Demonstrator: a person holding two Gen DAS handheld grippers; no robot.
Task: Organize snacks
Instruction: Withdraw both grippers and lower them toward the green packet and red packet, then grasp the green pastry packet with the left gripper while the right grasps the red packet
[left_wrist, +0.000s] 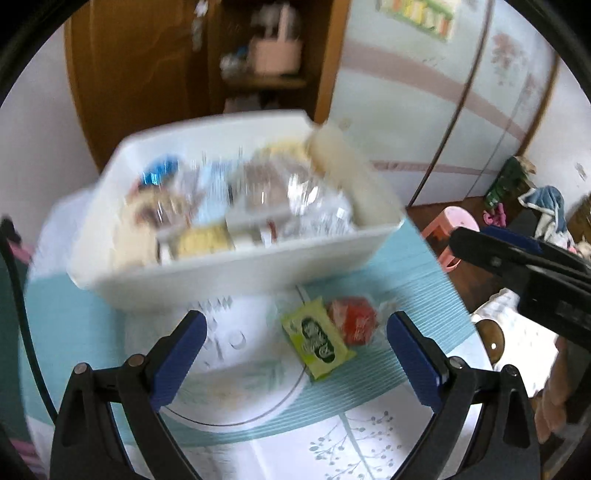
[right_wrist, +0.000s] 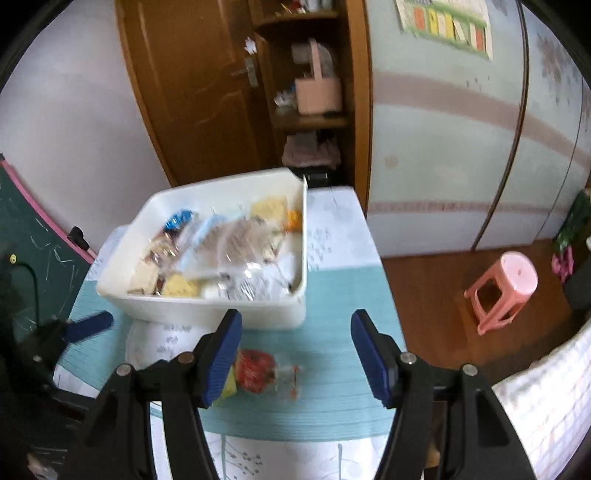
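Left claw (left_wrist: 295, 354): wide open, empty, above the surface (left_wrist: 406, 258).
Right claw (right_wrist: 295, 354): wide open, empty, over the red snack.
White bin (right_wrist: 207, 306): on the surface, packed with wrapped snacks.
Green snack packet (left_wrist: 317, 343): on the surface before the bin, touching the red snack (left_wrist: 354, 319).
Pink stool (right_wrist: 502, 288): on the floor, well apart.

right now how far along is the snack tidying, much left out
Mostly done: the white bin already holds a pile of wrapped snacks. Nothing is in hand; the left gripper and right gripper both hover with jaws open and empty. Two items remain on the table in front of the bin: a green packet and a red wrapped snack, lying side by side.
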